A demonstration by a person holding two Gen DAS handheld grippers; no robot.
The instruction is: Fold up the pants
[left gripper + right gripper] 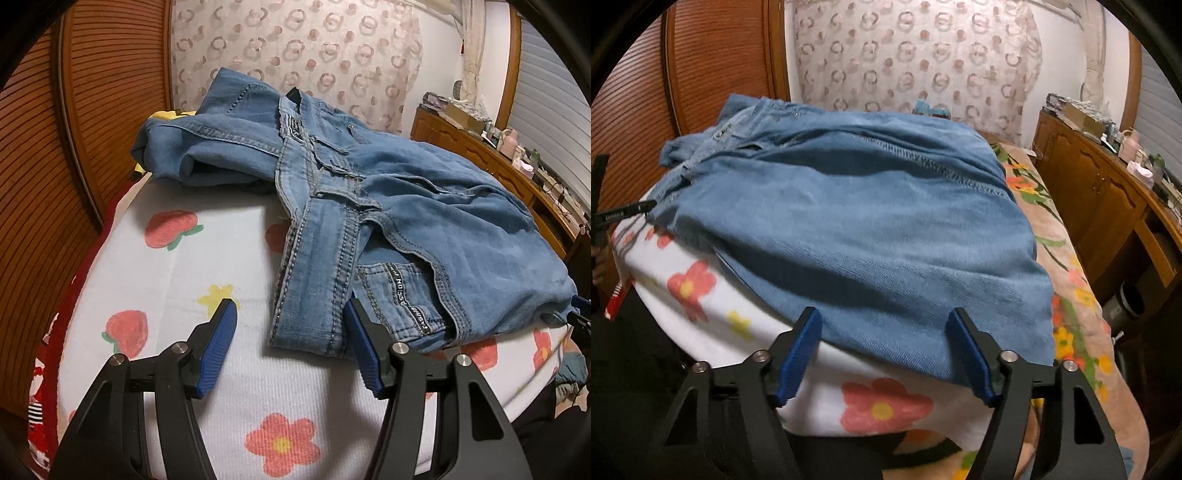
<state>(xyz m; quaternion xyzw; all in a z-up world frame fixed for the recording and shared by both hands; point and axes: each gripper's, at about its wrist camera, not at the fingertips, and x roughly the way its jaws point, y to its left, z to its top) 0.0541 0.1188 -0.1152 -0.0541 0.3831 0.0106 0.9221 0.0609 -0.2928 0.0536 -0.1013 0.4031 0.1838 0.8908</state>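
We see both claws spread wide, gripping nothing: left claw at the jeans waistband, right claw at their folded edge on the bed.

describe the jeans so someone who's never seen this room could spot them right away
Start at the bed under the white flower-and-strawberry blanket. The jeans lie folded on top, just ahead of both open grippers. They are the only blue denim there, with a black lettered strip at the pocket.
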